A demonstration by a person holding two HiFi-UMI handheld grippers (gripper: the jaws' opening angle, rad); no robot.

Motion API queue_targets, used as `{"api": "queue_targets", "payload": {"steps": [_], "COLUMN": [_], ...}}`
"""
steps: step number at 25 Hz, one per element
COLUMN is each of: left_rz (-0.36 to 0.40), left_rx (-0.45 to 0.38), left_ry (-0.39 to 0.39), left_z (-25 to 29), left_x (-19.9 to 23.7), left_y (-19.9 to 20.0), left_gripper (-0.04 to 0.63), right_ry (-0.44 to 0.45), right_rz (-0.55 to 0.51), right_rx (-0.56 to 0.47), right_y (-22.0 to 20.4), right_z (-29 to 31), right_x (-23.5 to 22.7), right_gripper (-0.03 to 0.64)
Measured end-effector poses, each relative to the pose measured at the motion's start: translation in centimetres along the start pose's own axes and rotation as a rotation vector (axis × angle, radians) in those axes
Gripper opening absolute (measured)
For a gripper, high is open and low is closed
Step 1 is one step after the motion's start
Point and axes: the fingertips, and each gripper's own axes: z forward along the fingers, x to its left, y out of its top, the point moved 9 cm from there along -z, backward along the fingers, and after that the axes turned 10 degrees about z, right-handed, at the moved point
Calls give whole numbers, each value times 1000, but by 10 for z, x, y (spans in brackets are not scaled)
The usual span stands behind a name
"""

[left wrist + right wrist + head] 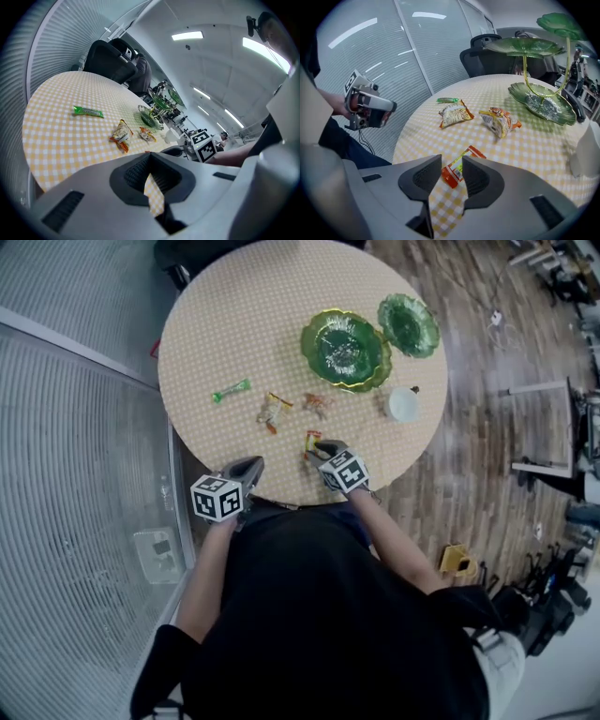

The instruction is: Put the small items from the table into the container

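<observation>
Over the near left edge of the round checked surface (pixel 234 324), the left claw (pixel 149 161) is held low with its jaws pressed together and nothing between them. It points across the surface towards the scattered items.

Farther out on the left, a green wrapper (pixel 231 390) lies alone, well apart from the rest. To its right, near the middle, a pale packet (pixel 272 412) and an orange packet (pixel 317 404) lie beside each other without touching.

Nearer the person, a red packet (pixel 310 442) lies flat on the surface. The right claw (pixel 452 165) is tipped steeply down over it, jaws apart. The packet's near end sits in the gap between the two pads. The right pad overlaps the packet's edge, but neither pad visibly presses on it, and the packet is not lifted.

Beyond the packets, on the far right part of the surface, stands the leaf stand (pixel 345 348). It is a set of green leaf-shaped dishes on thin stems, with the broad lowest dish nearest the packets and a smaller one off to its right. None of the packets is in it. A white cup (pixel 403 404) stands just in front of the stand, near the right edge.
</observation>
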Motion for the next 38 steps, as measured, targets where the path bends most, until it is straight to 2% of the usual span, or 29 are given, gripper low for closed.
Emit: {"api": "queue_targets", "payload": {"steps": [1, 3, 9, 13, 17, 22, 25, 29, 34, 38], "left_rz": [-1, -1, 9, 18, 18, 26, 26, 29, 35, 60], "left_rx": [5, 15, 42, 46, 42, 40, 30, 21, 7, 4], "left_ry": [2, 3, -6, -11, -14, -12, -11, -16, -29, -45], "left_z": [1, 1, 2, 0, -2, -4, -5, -7, -6, -3], "left_x": [1, 1, 0, -1, 0, 0, -2, -6, -12, -18], "left_y": [0, 1, 1, 2, 0, -3, -4, -6, -7, -5], "left_gripper": [2, 3, 3, 3, 3, 2, 3, 2, 2, 3], "right_ry": [-15, -53, -177, -226, -238, -245, -245, -237, -252, -272], "right_rz": [9, 21, 59, -10, -72, -127, -129, -112, -112, -117], "right_rx": [0, 0, -7, -11, -6, 13, 10, -7, -92, -203], "right_y": [2, 3, 1, 0, -3, 2, 2, -1, 13, 40], "right_z": [4, 9, 22, 26, 28, 21, 16, 8, -19, -47], "right_x": [-1, -2, -2, 0, 0, -1, 0, -1, 0, 1], "right_gripper": [162, 215, 230, 230, 205, 127, 73, 55, 54, 54]}}
